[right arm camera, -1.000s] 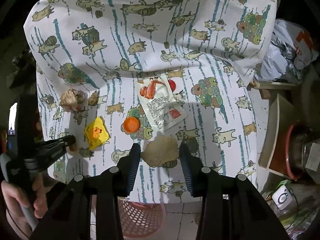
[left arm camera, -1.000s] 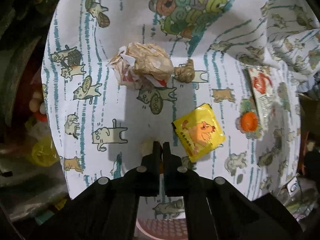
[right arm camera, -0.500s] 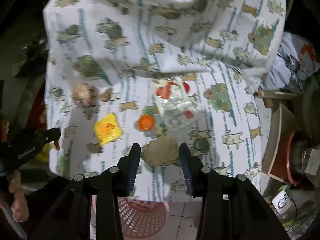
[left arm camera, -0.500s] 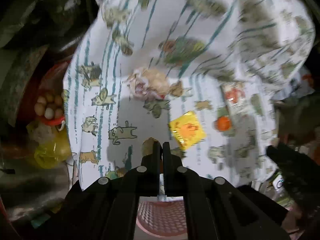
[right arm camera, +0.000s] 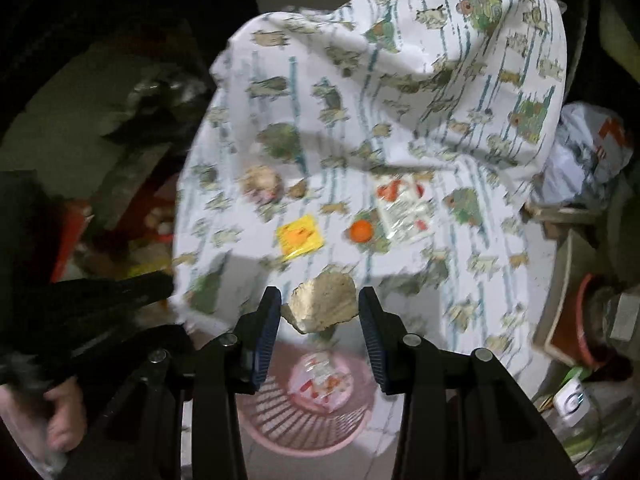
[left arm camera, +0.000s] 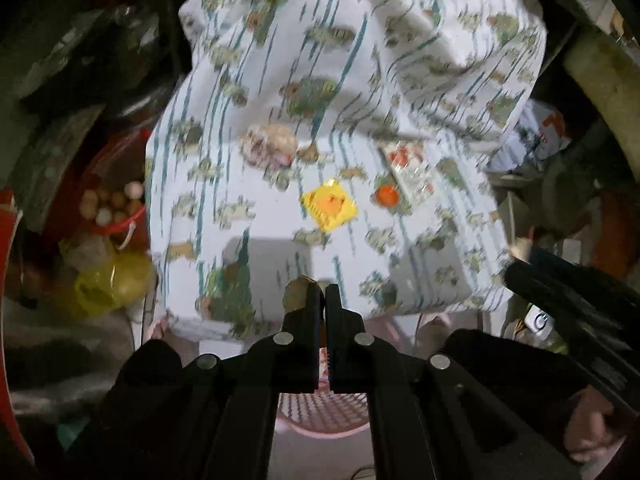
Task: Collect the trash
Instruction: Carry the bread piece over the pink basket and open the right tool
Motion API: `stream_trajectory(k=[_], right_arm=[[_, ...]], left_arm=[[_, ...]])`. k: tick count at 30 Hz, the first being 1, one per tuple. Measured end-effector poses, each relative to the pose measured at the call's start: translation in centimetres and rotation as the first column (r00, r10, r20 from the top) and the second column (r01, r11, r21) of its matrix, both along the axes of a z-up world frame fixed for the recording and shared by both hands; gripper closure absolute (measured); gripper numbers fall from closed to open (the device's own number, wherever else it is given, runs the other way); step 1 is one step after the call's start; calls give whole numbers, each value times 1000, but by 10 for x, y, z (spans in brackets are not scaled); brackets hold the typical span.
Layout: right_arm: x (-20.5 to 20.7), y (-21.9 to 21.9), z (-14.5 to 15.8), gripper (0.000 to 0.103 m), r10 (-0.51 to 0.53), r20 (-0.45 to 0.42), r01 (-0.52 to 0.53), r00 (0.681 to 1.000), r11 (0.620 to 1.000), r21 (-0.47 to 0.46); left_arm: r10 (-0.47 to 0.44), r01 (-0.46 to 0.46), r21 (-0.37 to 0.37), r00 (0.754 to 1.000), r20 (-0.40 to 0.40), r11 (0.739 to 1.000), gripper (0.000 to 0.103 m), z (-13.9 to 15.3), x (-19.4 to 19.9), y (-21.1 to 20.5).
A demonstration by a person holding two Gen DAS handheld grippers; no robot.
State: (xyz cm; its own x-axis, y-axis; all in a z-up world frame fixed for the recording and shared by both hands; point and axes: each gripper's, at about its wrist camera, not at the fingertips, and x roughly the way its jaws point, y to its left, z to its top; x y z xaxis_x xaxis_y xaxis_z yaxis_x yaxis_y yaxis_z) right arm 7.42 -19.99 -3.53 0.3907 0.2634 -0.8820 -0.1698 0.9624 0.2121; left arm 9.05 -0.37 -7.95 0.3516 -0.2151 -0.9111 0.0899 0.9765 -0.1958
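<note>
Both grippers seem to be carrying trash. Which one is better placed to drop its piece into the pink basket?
Right, probably. The right gripper holds its brown scrap almost above the basket; the left gripper sees only the basket's rim.

Right gripper [right arm camera: 320, 312] clamped on a crumpled tan scrap [right arm camera: 325, 300], held above a pink basket [right arm camera: 280, 416] with wrappers inside. On the cat-print cloth [right arm camera: 400, 80]: yellow packet [right arm camera: 300, 236], orange cap [right arm camera: 361, 231], clear sachet [right arm camera: 406, 208], crumpled paper ball [right arm camera: 264, 182] towards the left edge. Left gripper [right arm camera: 160, 286] at far left.
</note>
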Motion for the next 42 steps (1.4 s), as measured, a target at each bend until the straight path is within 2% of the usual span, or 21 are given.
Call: stream_trajectory(k=[5, 10, 13, 18, 24, 26, 27, 31, 32, 34, 37, 42], right_arm=[[-20, 2, -22, 61, 19, -70, -16, 997, 999, 45], [-15, 1, -52, 61, 19, -165, -5, 986, 996, 85], [-11, -2, -61, 61, 0, -184, 17, 983, 996, 90], [-7, -7, -70, 61, -12, -210, 30, 978, 996, 85], [-9, -5, -92, 61, -6, -273, 24, 962, 998, 64], [-10, -4, -98, 61, -4, -287, 20, 958, 999, 51], [-11, -4, -101, 61, -6, -294, 21, 956, 999, 48], [-12, -4, -110, 61, -12, -322, 29, 947, 998, 50], [-12, -5, -113, 61, -15, -329, 32, 944, 998, 46], [-12, -5, -116, 61, -20, -333, 34, 943, 999, 36], [-12, -7, -121, 61, -27, -342, 38, 939, 999, 25], [-15, 1, -136, 61, -14, -373, 16, 928, 1000, 2]], left_arm=[[-11, 14, 28, 996, -89, 1000, 101, -46, -8, -1], [-62, 62, -8, 975, -214, 998, 101, -83, -15, -18], [-76, 78, -5, 961, -265, 997, 101, -101, -20, -28], [-17, 51, 99, 947, -321, 994, 101, -135, -20, -30], [-54, 79, 46, 913, -405, 996, 101, -156, -27, -37], [-54, 77, 37, 905, -422, 996, 100, -160, -27, -38], [-51, 75, 40, 902, -429, 996, 96, -161, -27, -39], [-65, 95, 51, 904, -422, 994, 62, -155, -26, -44], [-64, 97, 60, 908, -413, 993, 57, -152, -26, -44], [-54, 93, 78, 915, -399, 993, 55, -146, -25, -42], [-38, 66, 65, 931, -364, 996, 55, -128, -21, -32], [14, 2, 63, 965, -261, 998, 54, -89, -12, -9]])
